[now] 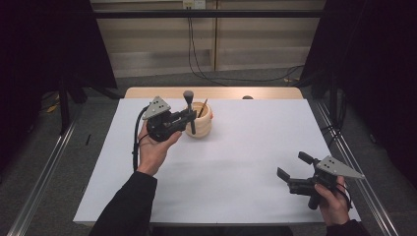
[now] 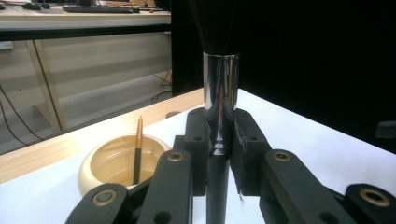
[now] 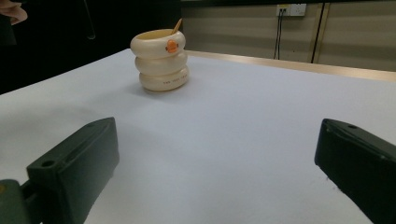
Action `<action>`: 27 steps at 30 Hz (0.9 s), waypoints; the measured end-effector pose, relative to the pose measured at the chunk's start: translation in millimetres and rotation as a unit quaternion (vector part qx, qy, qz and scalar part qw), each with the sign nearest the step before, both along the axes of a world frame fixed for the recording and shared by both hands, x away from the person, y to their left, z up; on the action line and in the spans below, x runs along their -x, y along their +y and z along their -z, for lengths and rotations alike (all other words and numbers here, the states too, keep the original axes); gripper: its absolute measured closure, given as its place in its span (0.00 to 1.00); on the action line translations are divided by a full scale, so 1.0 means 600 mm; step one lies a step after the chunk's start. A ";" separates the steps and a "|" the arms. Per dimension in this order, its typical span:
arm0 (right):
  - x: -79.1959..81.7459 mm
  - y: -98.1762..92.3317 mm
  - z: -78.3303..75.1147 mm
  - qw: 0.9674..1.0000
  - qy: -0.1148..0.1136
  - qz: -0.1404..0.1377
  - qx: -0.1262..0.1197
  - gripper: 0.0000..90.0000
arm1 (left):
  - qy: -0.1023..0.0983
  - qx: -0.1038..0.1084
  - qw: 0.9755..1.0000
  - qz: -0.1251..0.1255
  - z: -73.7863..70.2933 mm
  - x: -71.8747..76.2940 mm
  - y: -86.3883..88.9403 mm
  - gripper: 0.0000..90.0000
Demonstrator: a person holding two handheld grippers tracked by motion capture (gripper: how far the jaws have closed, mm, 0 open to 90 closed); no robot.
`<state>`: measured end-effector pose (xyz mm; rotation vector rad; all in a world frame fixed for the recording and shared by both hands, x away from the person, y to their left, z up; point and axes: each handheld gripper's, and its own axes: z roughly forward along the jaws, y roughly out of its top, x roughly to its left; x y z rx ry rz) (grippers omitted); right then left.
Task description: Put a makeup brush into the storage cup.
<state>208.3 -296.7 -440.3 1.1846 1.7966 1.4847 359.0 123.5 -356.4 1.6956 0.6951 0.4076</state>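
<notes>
There was one cream holder [image 1: 200, 123] on the tabletop [image 1: 236, 162]. There were two brushes: one big brush [image 1: 190, 110] and one thin brush [image 1: 202, 107]. There were two grippers, left gripper [image 1: 189, 118] and right gripper [image 1: 293, 166].

Place: lab recording booth.
Signs: black curtains [image 1: 44, 44] at both sides, metal rails [image 1: 42, 182] on the floor, loose cables [image 1: 196, 59], wall sockets [image 3: 290, 9], white-covered table [image 1: 236, 187].
</notes>
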 end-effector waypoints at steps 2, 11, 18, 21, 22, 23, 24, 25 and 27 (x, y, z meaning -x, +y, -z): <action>0.000 0.000 0.001 1.000 0.002 0.000 0.000 0.00 | 0.002 0.000 1.000 -0.002 0.001 -0.005 0.001 0.87; -0.001 0.000 0.002 1.000 -0.001 -0.006 0.008 0.00 | 0.000 -0.005 1.000 -0.012 -0.006 -0.038 -0.006 0.87; -0.002 -0.002 0.003 1.000 0.002 -0.007 0.005 0.00 | -0.007 -0.003 1.000 -0.015 -0.011 -0.065 -0.014 0.87; -0.002 -0.002 0.004 1.000 0.001 -0.010 0.008 0.00 | -0.007 -0.003 1.000 -0.010 -0.007 -0.075 -0.020 0.87; -0.002 -0.001 0.004 1.000 0.001 -0.011 0.008 0.00 | -0.009 -0.014 1.000 -0.022 -0.006 -0.077 -0.022 0.87; -0.002 -0.001 0.004 1.000 0.002 -0.011 0.010 0.00 | -0.007 -0.007 1.000 -0.018 -0.003 -0.082 -0.023 0.87; -0.003 -0.001 0.004 1.000 0.001 -0.012 0.011 0.00 | -0.003 -0.001 1.000 -0.021 -0.002 -0.085 -0.023 0.87; -0.003 -0.001 0.004 1.000 0.001 -0.012 0.011 0.00 | -0.006 -0.005 1.000 -0.026 0.000 -0.088 -0.023 0.87; -0.002 0.000 0.003 1.000 0.001 -0.011 0.009 0.00 | -0.004 -0.002 0.999 -0.035 0.002 -0.094 -0.024 0.87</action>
